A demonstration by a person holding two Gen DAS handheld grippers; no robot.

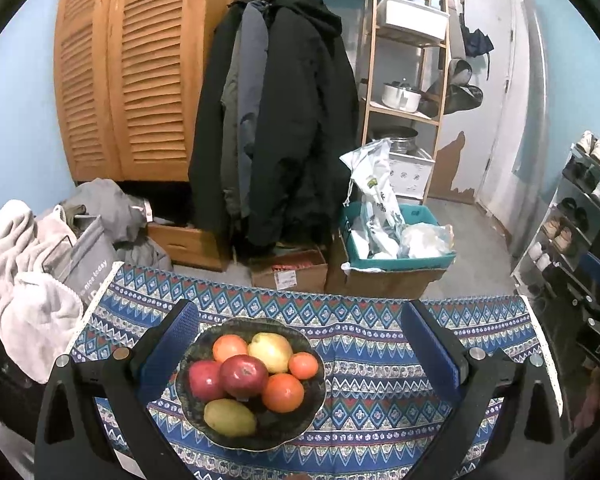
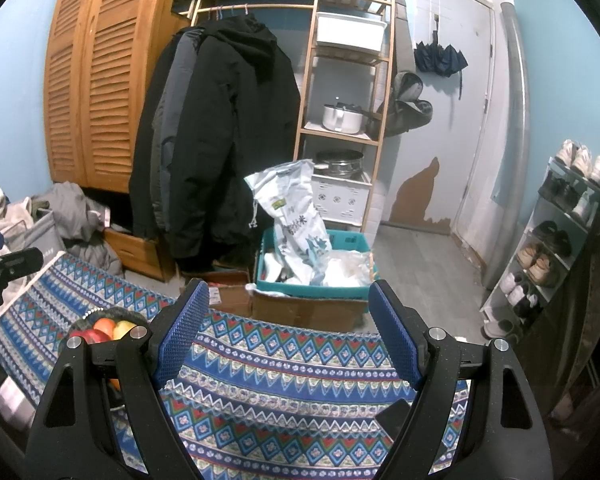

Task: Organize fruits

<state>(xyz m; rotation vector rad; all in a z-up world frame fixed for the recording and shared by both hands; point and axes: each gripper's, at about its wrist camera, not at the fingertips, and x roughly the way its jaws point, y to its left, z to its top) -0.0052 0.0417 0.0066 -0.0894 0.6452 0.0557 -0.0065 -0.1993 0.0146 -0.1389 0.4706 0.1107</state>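
One bowl point(image 1: 318, 390) holds three oranges point(image 1: 283, 392), two red apples point(image 1: 243, 376), one yellow apple point(image 1: 270, 351) and one mango point(image 1: 229, 417).

Right of the fruit bowl point(image 1: 252, 384), the patterned tablecloth point(image 1: 380, 360) lies bare up to a dark flat object point(image 2: 394, 416) near the cloth's right edge. 7 heaped fruits fill the bowl.

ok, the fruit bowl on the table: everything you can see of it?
The bowl is dark and shallow with a wavy, pale-edged rim, material unclear. It sits upright on the patterned tablecloth, between the open left gripper's fingers, which do not touch it. It holds seven fruits: two red, three orange, one yellow, one yellow-green. In the right wrist view, the right gripper mostly hides it.
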